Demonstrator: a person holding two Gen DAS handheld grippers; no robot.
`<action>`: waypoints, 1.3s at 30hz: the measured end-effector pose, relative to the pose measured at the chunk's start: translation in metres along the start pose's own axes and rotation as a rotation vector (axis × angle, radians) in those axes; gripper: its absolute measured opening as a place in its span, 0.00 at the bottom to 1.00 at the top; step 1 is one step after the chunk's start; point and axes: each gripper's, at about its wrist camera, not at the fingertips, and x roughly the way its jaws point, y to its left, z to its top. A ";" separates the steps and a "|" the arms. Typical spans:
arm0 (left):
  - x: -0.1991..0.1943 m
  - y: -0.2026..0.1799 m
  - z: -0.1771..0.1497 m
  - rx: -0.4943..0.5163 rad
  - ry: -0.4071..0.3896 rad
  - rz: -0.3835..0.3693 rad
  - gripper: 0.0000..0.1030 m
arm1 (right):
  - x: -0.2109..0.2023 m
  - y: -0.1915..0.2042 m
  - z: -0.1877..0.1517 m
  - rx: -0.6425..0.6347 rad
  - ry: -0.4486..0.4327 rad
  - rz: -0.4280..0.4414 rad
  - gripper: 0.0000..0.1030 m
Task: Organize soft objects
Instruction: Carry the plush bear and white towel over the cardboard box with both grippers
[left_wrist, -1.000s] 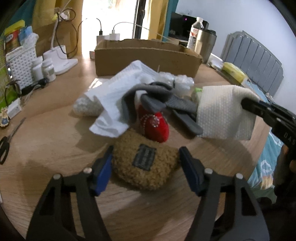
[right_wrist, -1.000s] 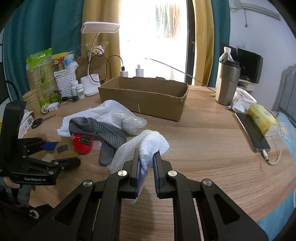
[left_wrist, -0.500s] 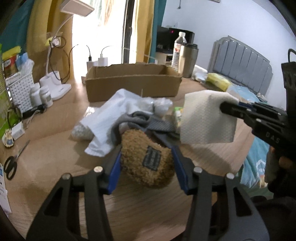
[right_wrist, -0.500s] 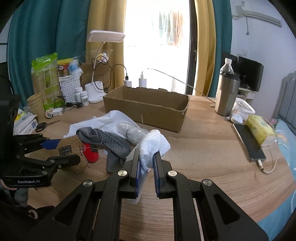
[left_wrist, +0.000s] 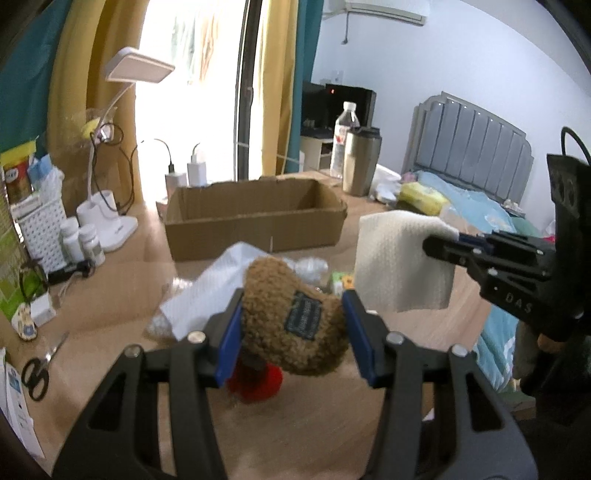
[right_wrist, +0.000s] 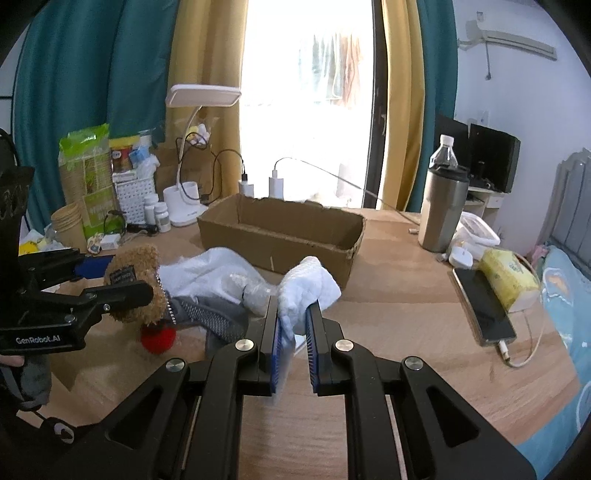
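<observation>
The left gripper (left_wrist: 293, 332) fingers clamp a brown plush toy (left_wrist: 295, 321) above the desk (right_wrist: 406, 314). The right gripper (right_wrist: 293, 325) fingers pinch a white cloth (right_wrist: 306, 284), short of the cardboard box (right_wrist: 280, 236).
</observation>
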 end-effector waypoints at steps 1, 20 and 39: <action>0.000 0.001 0.003 -0.001 -0.004 0.000 0.51 | 0.000 -0.002 0.002 0.002 -0.002 -0.002 0.13; 0.027 0.023 0.071 -0.020 -0.044 0.020 0.51 | 0.028 -0.024 0.058 -0.001 -0.023 -0.010 0.13; 0.075 0.058 0.123 -0.047 -0.049 0.052 0.51 | 0.079 -0.039 0.102 -0.006 -0.028 0.011 0.13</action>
